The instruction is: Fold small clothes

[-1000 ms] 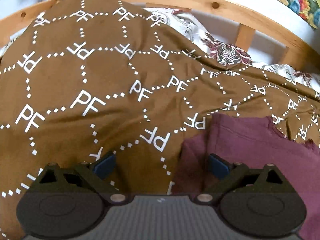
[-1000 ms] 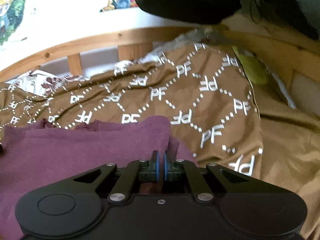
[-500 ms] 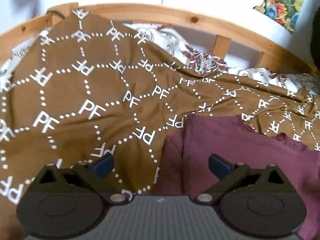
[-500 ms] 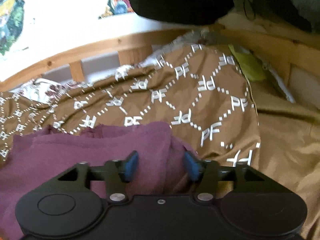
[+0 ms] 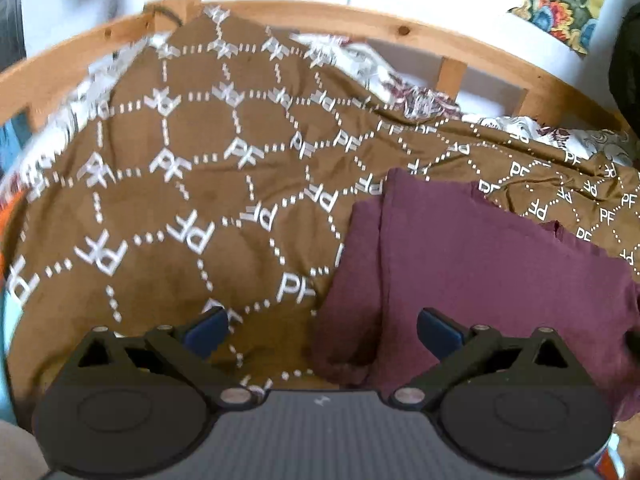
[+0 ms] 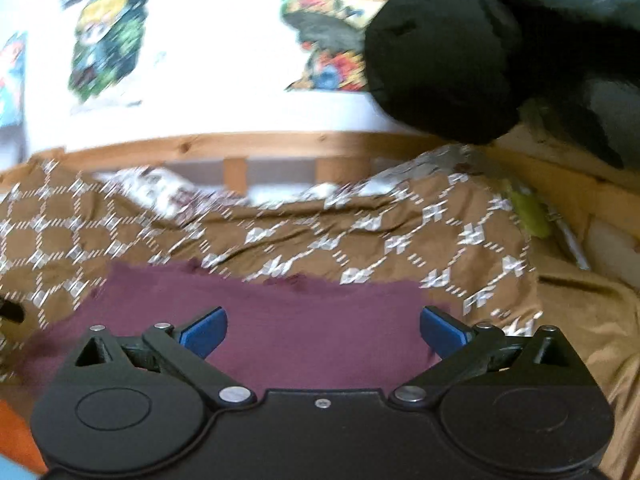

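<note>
A maroon garment [image 5: 472, 264] lies folded on a brown blanket [image 5: 200, 184] printed with white "PF" marks. In the left wrist view it fills the lower right. My left gripper [image 5: 322, 328] is open and empty, over the garment's left edge, its right fingertip above the cloth. In the right wrist view the maroon garment [image 6: 288, 320] lies flat just ahead. My right gripper [image 6: 322, 326] is open wide and empty above the garment's near part.
A wooden bed rail [image 5: 360, 20] runs behind the blanket, with a white floral sheet [image 5: 400, 84] under it. A black padded item [image 6: 480, 40] hangs at the upper right. A plain tan cover [image 6: 592, 320] lies to the right. Posters hang on the white wall [image 6: 200, 80].
My right gripper was shut on the garment's edge, then opened and let it go, and has drawn back and up. My left gripper stayed open and pulled back a little.
</note>
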{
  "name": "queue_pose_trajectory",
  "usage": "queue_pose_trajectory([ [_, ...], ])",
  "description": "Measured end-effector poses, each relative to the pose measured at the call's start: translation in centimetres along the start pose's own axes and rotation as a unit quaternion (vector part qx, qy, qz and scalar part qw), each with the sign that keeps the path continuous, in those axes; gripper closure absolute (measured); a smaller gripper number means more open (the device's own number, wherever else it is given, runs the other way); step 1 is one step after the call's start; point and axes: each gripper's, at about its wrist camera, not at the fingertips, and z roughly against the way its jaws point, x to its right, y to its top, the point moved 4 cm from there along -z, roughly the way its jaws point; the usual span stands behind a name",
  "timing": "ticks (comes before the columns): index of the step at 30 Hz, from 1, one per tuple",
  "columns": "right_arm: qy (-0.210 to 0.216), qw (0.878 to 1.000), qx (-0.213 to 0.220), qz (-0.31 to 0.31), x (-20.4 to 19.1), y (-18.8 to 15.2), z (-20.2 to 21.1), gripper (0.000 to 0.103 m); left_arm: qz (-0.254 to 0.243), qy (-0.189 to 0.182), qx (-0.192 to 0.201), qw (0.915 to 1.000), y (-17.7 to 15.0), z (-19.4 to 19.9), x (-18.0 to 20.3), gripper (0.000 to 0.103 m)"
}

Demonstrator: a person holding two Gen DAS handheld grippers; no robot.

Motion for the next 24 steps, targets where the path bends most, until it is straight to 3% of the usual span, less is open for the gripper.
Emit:
queue_pose_trajectory([
  [5,0.029,0.997,-0.056,0.033,-3.9,-2.2,-2.5,0.001,0.024,0.007,-0.029,0.9993,-0.4,-1.7,-0.6,0.001],
  [8,0.012,0.995,-0.07,0.07,-5.0,-2.8,-4.0,0.001,0.022,0.014,-0.047,0.9985,-0.7,-2.4,-0.6,0.001],
  [15,0.029,0.987,-0.153,0.036,-4.1,-5.1,-5.5,0.001,0.009,0.026,-0.061,0.9977,-1.0,-3.2,-0.1,0.001],
  [24,0.031,0.987,-0.154,0.037,-4.2,-5.7,-4.8,0.001,0.006,0.025,-0.067,0.9975,-1.0,-3.4,-0.1,0.001],
])
